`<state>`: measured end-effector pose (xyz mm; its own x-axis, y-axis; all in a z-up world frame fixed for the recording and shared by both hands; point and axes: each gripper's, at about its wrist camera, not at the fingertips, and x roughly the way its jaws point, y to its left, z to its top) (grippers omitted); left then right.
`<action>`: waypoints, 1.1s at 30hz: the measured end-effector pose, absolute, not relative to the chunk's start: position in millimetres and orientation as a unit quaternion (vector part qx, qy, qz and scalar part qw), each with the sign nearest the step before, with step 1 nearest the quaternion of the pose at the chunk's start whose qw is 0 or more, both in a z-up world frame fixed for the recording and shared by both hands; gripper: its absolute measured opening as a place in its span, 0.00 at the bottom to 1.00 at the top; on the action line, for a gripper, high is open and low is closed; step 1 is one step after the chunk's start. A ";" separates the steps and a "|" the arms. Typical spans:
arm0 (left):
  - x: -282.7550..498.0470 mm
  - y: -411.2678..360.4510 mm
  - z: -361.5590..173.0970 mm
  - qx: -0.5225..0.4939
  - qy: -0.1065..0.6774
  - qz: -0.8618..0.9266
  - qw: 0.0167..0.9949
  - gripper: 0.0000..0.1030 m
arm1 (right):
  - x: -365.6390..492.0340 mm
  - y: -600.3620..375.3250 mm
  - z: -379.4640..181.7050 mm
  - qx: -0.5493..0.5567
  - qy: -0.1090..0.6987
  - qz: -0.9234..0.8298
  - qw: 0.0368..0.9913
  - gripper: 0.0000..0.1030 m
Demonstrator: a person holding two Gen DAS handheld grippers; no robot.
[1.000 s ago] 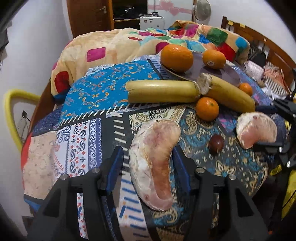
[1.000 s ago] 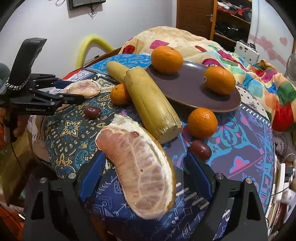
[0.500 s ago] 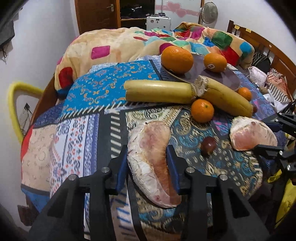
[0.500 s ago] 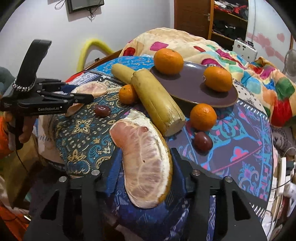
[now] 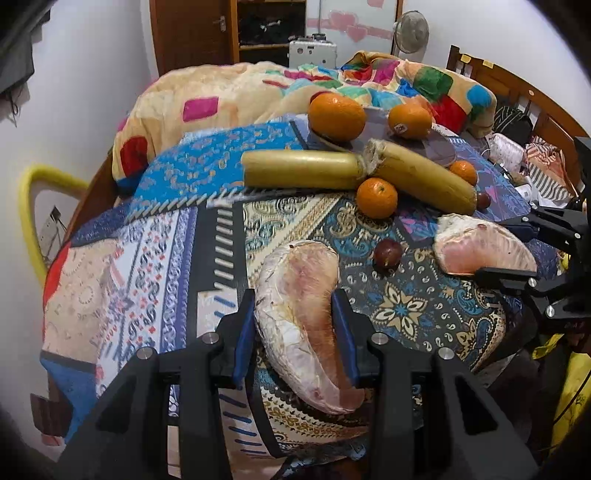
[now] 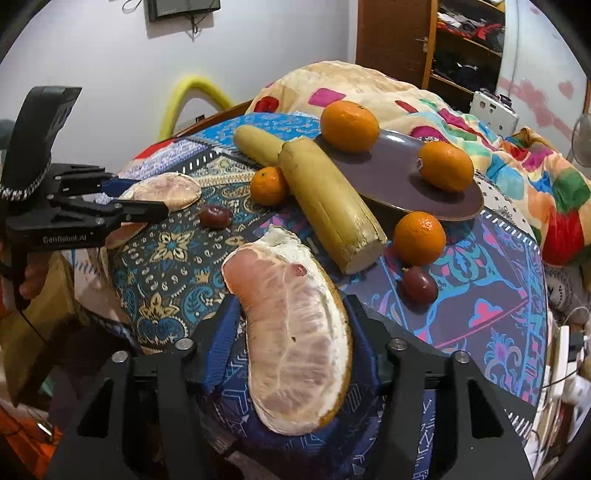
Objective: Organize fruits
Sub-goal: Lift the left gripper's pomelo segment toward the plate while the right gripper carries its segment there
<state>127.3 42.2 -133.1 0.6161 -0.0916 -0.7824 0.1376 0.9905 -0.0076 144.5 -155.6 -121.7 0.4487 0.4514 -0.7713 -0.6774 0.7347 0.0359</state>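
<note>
On the bed's patterned blanket (image 5: 173,280), the left gripper (image 5: 295,332) is clamping a peeled pomelo wedge (image 5: 303,317) between its blue pads. Its camera is catching a wooden headboard (image 5: 517,92) and a fan (image 5: 410,33), both hidden from the other view. The right gripper (image 6: 291,339) is squeezing a second pomelo wedge (image 6: 291,332). Its camera is showing the whole brown plate (image 6: 399,177) carrying two oranges (image 6: 349,122), a cut sugarcane piece (image 6: 328,206) lying against the plate, and a dark red fruit (image 6: 419,285) just beside a tangerine (image 6: 419,238).
</note>
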 end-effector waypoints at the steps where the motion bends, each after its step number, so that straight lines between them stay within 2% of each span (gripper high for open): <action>1: 126.4 40.4 -129.9 0.030 0.427 -0.063 0.902 0.38 | 143.4 -155.8 -120.4 -0.140 0.401 0.337 0.840 0.45; 17: 144.2 24.8 -67.0 0.017 0.340 -0.077 0.937 0.38 | 151.4 -167.4 -76.7 -0.124 0.344 0.316 0.876 0.45; 33: 188.8 5.9 -43.1 0.019 0.298 -0.086 0.950 0.38 | 206.9 -183.8 -47.3 -0.080 0.294 0.269 0.914 0.45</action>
<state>188.8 5.9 -43.1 0.8075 -0.1522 -0.5699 0.1751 0.9844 -0.0149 206.9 -183.8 -47.3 0.6830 0.4448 -0.5794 -0.5383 0.8427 0.0125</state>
